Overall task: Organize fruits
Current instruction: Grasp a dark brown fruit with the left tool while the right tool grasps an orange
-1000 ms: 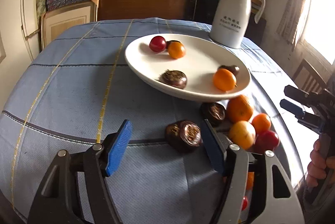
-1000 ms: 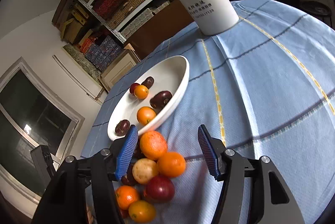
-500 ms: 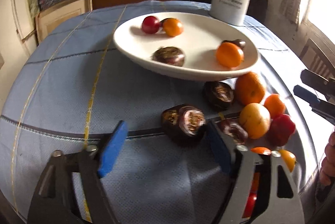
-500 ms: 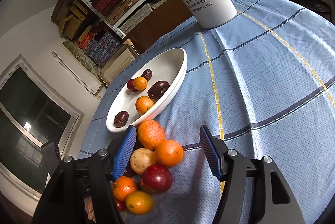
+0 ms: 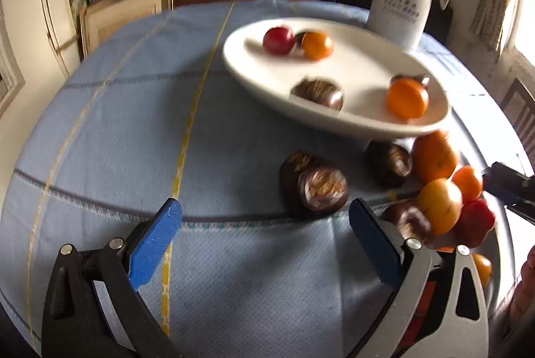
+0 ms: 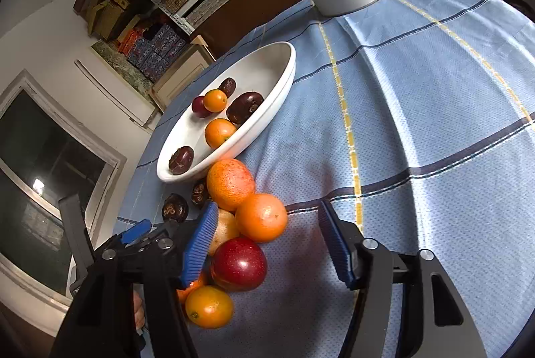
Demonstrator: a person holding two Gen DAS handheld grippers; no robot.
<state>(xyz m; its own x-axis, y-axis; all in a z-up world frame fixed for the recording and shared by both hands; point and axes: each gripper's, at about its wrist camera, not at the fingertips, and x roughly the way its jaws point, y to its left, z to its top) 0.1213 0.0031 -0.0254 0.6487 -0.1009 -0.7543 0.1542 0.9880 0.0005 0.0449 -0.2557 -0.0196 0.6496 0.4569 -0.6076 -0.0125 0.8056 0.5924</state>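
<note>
The left tool (image 5: 265, 232), its jaws just opened wide, grips nothing; the right tool (image 6: 267, 239), jaws just narrowing, is empty too. Closing carelessly could roll the round dark fruit (image 5: 314, 184) away across the worktop (image 5: 110, 137). It lies just ahead of the left tool, near the white bowl (image 5: 334, 120).

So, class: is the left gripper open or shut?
Open. The left gripper has its blue pads wide apart, just opened further, with bare cloth between; the dark fruit lies beyond, untouched.

each tool (image 5: 265, 229) (image 6: 267, 239) has ribbed blue pads on black and grey arms with silver screws.
</note>
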